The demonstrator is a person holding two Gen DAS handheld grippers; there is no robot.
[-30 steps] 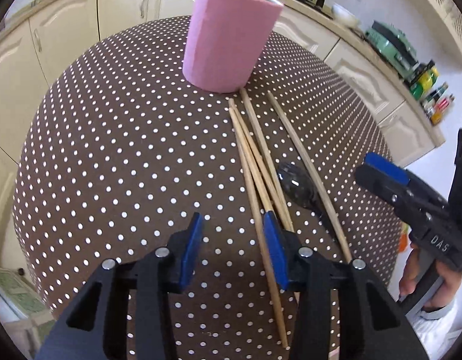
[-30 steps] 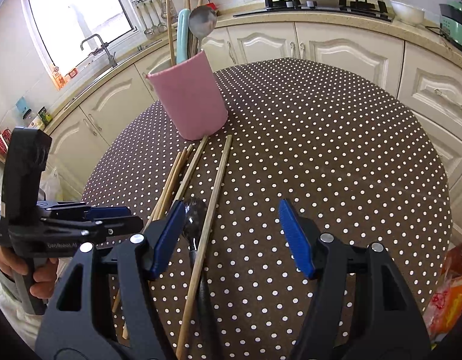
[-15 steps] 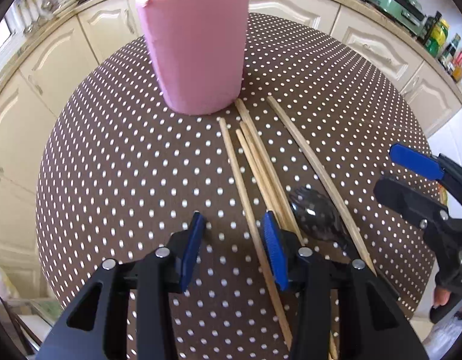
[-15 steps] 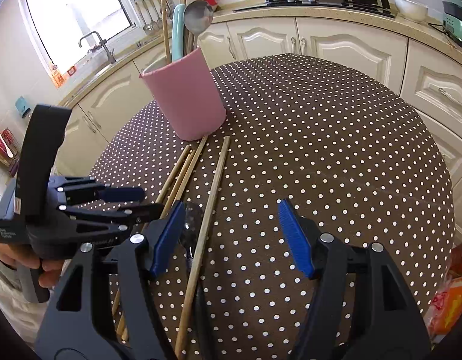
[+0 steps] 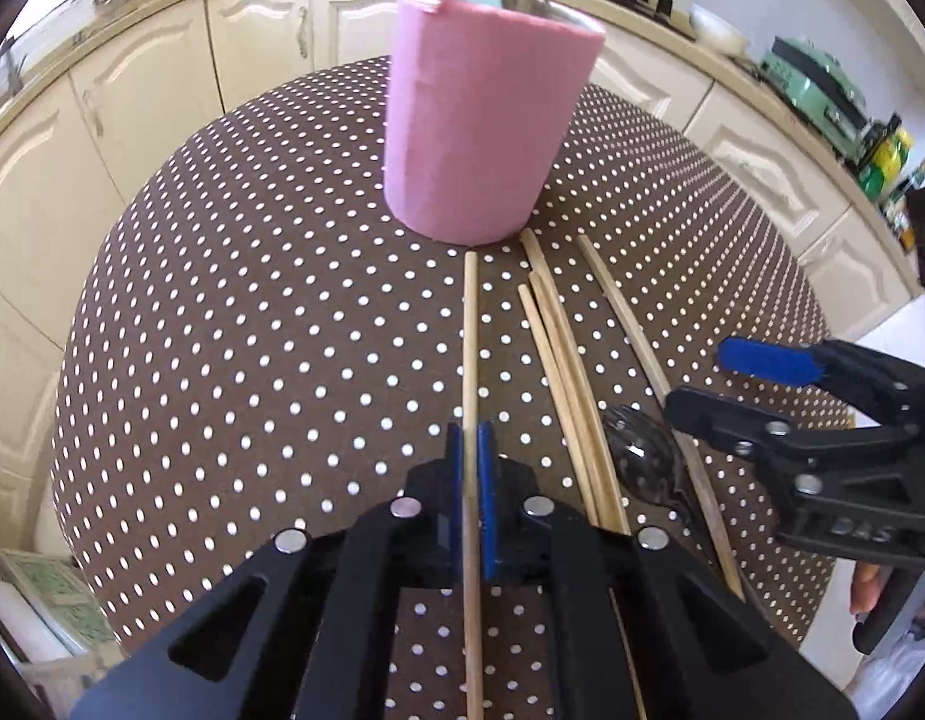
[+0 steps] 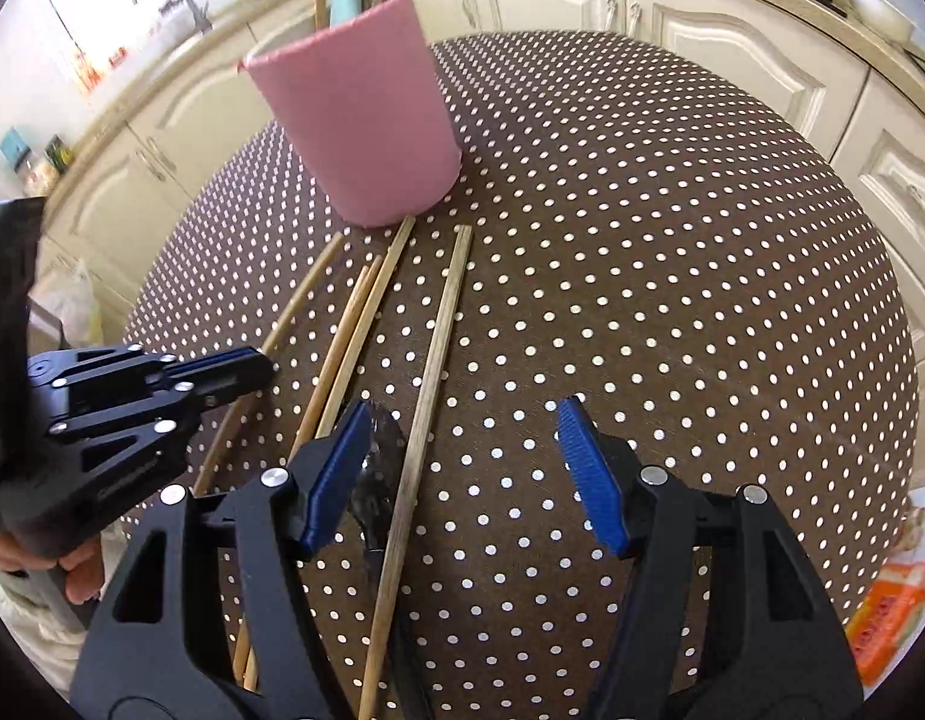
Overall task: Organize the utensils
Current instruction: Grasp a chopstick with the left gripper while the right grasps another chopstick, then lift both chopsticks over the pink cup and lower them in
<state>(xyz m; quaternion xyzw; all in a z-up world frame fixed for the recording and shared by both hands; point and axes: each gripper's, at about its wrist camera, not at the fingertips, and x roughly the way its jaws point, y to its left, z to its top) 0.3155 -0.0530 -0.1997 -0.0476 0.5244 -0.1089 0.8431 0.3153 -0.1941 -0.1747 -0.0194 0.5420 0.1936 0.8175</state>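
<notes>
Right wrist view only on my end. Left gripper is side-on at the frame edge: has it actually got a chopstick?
Observer: Yes. The left wrist view shows the left gripper shut on one chopstick, which runs lengthwise between its jaws.
Operator: Only one?
Observer: One. The bunched chopsticks lie apart, on its right.
Operator: My finger half hides the spoon.
Observer: The spoon bowl lies between that bunch and the grey chopstick. The right gripper is closing just above, with nothing gripped yet.
</notes>
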